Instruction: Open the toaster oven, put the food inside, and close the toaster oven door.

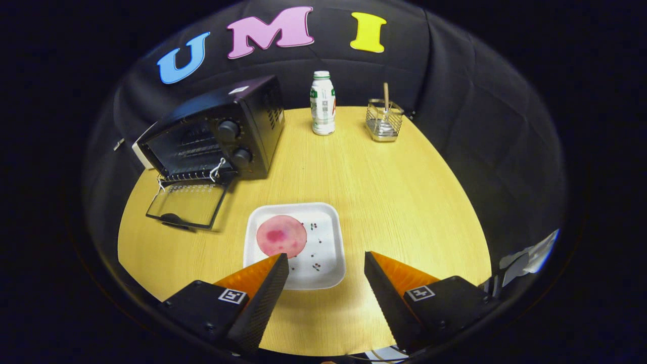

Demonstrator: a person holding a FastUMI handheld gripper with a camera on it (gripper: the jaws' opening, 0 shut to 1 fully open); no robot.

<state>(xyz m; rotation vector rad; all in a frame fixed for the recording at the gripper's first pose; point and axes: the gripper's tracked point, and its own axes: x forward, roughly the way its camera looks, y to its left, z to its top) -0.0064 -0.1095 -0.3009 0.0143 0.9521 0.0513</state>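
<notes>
In the gripper view, the gripper (326, 263) hangs above the round wooden table (404, 202) with its two fingers spread wide and nothing between them. Just ahead of the fingertips lies a white tray (328, 222), its near edge sitting in the gap between them. On the tray, towards the left finger, rests the food (281, 235): a flat, round, pink slice with a darker patch in its middle. A few small dark specks are scattered over the tray beside it.

Beyond the tray and off to the left stands the black toaster oven (222, 126), its glass door (186, 202) already dropped flat onto the table, so the opening step looks done. Far beyond the fingers stand a white bottle (322, 103) and a wire holder (384, 120) with a stick in it.

The slice looks thin, light and probably soft, so it may flop or tear if pinched hard, and it lies too flat to give the fingers much edge. The tray seems the stiffer, safer thing to carry; its raised near rim is the likely place to grip, though a one-sided hold could tip it and let the slice slide.
</notes>
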